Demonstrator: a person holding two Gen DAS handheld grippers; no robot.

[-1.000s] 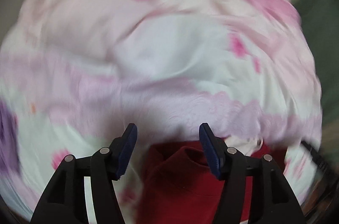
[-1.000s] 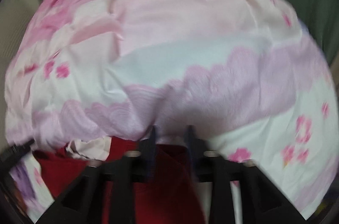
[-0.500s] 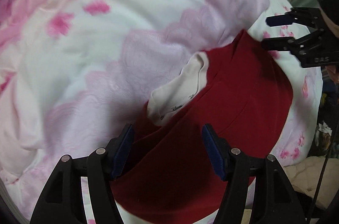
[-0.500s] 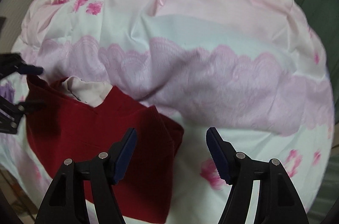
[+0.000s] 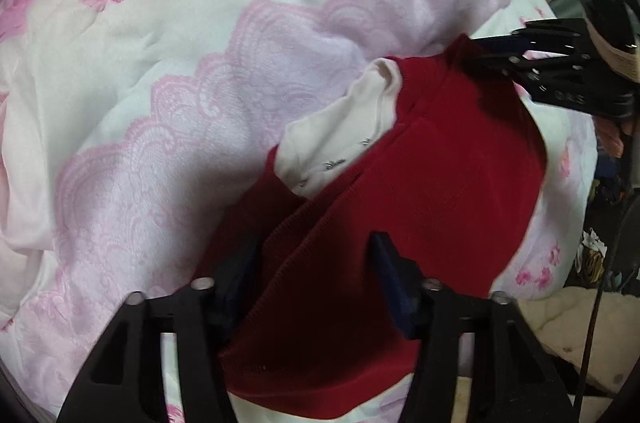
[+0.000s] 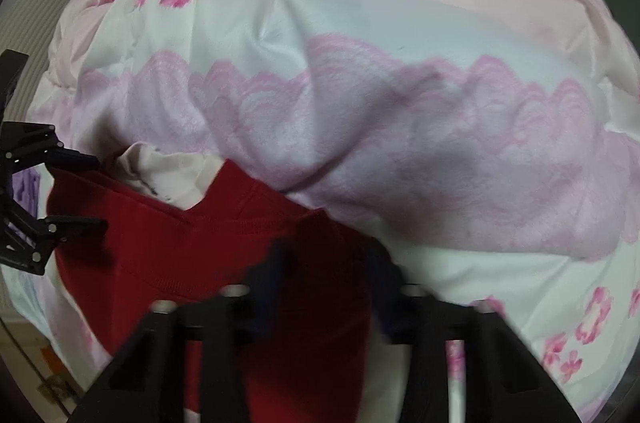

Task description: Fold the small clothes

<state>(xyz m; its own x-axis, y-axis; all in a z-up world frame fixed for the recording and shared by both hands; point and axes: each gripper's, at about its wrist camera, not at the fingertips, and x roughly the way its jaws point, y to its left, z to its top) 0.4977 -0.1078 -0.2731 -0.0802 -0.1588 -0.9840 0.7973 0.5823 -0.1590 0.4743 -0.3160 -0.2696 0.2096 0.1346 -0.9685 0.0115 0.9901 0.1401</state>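
Since half a second ago both tools have dropped closer to the red garment [image 5: 452, 191]. The left gripper [image 5: 316, 263] now has its dark-blue pads down on the ribbed hem at the bottom centre of the left wrist view. The right gripper [image 6: 328, 275] has gone from standing wide over the quilt to straddling the garment's right-hand corner, low in its own frame. Both sets of jaws have just been closing, each with red cloth between them.

The garment lies on a pink and white floral quilt [image 5: 168, 71]. A cream inner layer [image 5: 344, 139] pokes out at the neck, centre-right of the left view and left of centre in the right view.

The left jaws are part-way together around a raised fold of hem. Whether the pads already pinch it firmly I cannot tell. The right jaws are blurred and look narrow about the corner; in the left view's upper right they appear nearly shut on the red edge, but the bite is not clear.

To do this step well, each pinch should probably take only the red cloth, not the quilt beneath. Both corners should be gripped evenly, so the edge lifts straight and folds over without dragging the cream layer askew.
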